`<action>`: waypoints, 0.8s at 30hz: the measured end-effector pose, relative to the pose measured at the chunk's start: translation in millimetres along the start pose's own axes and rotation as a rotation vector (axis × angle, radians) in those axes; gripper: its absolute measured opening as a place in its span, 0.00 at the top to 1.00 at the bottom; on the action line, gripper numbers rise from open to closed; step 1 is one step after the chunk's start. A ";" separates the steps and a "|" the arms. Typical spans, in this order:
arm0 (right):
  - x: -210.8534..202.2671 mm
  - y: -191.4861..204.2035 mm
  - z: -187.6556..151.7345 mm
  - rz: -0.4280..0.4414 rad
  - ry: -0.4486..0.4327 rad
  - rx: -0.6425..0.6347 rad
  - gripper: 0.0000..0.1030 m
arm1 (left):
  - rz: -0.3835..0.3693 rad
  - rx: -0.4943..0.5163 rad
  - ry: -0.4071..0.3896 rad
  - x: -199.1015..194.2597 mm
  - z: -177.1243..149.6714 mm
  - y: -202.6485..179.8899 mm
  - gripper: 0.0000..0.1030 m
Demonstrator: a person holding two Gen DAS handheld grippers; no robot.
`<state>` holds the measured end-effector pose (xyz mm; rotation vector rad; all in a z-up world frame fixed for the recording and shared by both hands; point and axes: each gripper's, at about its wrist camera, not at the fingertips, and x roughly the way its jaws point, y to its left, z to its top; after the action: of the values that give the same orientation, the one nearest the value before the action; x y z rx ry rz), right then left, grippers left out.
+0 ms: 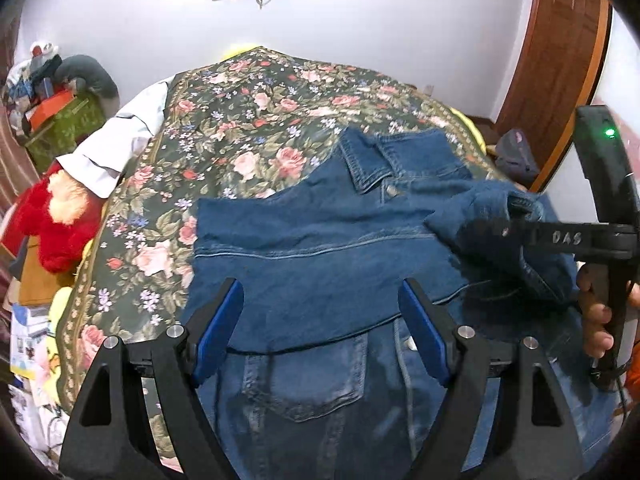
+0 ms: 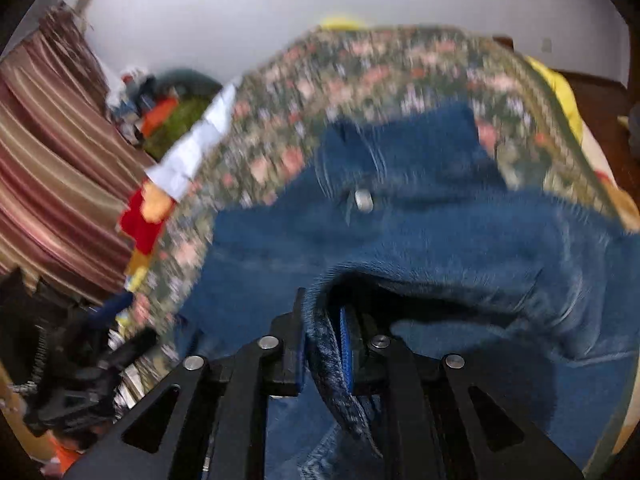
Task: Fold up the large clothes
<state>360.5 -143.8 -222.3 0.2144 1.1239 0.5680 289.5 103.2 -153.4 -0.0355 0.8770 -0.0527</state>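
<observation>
Black linkage arms are framing the left gripper (image 1: 320,320), each pivot showing a round silver pin, and blue pads (image 1: 218,332) are lining the inner faces of its fingers. Over at three o'clock the right gripper (image 1: 508,232) is showing a black body stamped "DAS", a green light glowing on its handle, bare fingers of the right hand (image 1: 598,312) and an orange sleeve edge.

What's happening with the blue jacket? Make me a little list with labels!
garment: denim jacket lying on the floral bedspread
left tool: open, hovering over the jacket, holding nothing
right tool: shut on a jacket sleeve, lifting it across the body
beside bed: red plush toy
</observation>
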 end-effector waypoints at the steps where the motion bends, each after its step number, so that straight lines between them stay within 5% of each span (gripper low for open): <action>1: 6.3 -1.6 -4.6 -0.009 0.033 -0.007 0.89 | 0.006 0.009 0.001 0.5 -1.9 -1.0 0.23; 5: 18.7 -6.2 -15.9 -0.021 0.176 -0.030 0.89 | -0.002 0.033 0.004 3.2 -3.6 -9.9 0.23; 11: -3.9 -8.8 -30.1 -0.017 0.247 -0.069 0.89 | -0.039 0.050 -0.011 -1.3 6.5 -29.3 0.23; 15: -38.7 -15.5 -38.7 0.019 0.213 -0.081 0.89 | -0.056 0.095 -0.030 -8.7 15.8 -50.3 0.23; 24: -126.8 -53.3 -46.8 -0.165 -0.016 -0.146 0.89 | -0.119 0.252 -0.012 9.3 37.6 -124.0 0.23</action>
<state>296.5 -261.4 -165.8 -0.0003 1.0688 0.4974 320.3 -20.8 -129.9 0.1474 0.8501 -0.2730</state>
